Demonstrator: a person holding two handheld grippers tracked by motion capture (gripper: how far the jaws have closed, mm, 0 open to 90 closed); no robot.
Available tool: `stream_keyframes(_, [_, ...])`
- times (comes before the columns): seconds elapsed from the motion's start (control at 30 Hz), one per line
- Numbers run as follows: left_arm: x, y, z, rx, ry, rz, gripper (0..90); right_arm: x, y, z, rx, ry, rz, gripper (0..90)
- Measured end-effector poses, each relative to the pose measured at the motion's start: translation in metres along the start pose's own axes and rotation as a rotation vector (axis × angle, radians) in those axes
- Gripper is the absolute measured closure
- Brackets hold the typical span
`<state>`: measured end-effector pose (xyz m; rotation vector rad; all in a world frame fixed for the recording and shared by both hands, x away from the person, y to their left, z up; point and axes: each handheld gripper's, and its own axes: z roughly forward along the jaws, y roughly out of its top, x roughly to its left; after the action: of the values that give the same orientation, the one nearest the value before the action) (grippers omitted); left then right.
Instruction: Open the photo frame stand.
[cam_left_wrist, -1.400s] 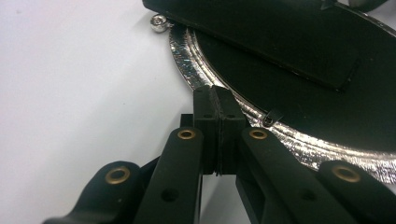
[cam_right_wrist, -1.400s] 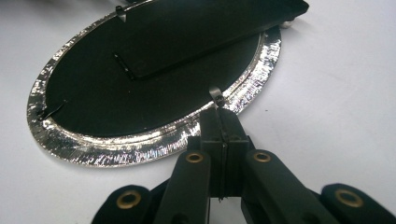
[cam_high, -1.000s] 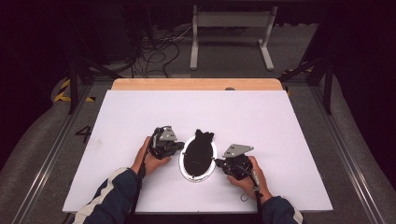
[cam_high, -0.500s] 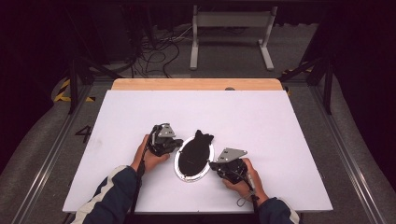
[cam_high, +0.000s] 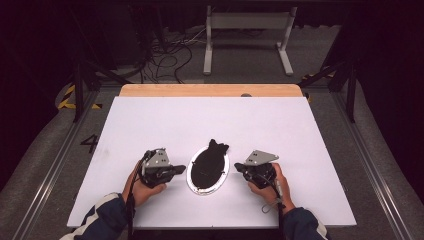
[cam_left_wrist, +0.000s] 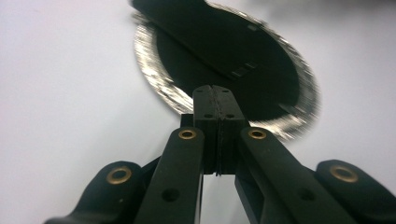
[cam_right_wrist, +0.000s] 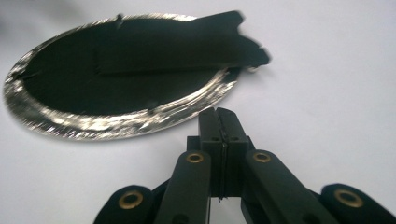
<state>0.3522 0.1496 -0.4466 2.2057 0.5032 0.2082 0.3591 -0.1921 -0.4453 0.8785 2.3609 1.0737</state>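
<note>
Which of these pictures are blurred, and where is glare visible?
Left gripper view: the oval silver tray rim is smeared by blur, with bright glints. Right gripper view: the rim is streaked too; the jaws are sharp. High view: sharp, evenly lit white table, dark surroundings.

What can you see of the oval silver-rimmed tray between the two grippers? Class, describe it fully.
The oval silver-rimmed tray lies flat on the white table, its long axis running away from the person. Its rim looks like shiny, ribbed metal; its inside is black. A flat black piece with a notched end lies along it, overhanging the far rim. Shut gripper fingers point at each side; contact is unclear.
</note>
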Motion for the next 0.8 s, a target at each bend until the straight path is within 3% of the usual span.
stream_keyframes(0.13, [-0.018,-0.006,0.001,0.023,-0.045,0.012,89.7,-0.016,0.005,0.004,-0.019,-0.029,0.029,90.0])
stream_keyframes(0.2, [-0.026,-0.006,0.004,0.039,-0.068,0.02,89.8,-0.023,0.008,0.007,-0.03,-0.022,0.058,90.0])
stream_keyframes(0.43, [-0.044,-0.002,0.019,0.072,-0.125,0.05,89.2,-0.036,0.023,0.024,-0.033,-0.029,0.098,90.0])
stream_keyframes(0.6, [-0.052,0.0,0.028,0.097,-0.136,0.064,88.6,-0.04,0.032,0.039,-0.019,-0.044,0.112,90.0])
stream_keyframes(0.8, [-0.052,0.002,0.034,0.083,-0.131,0.06,88.5,-0.041,0.041,0.055,-0.005,-0.044,0.131,90.0])
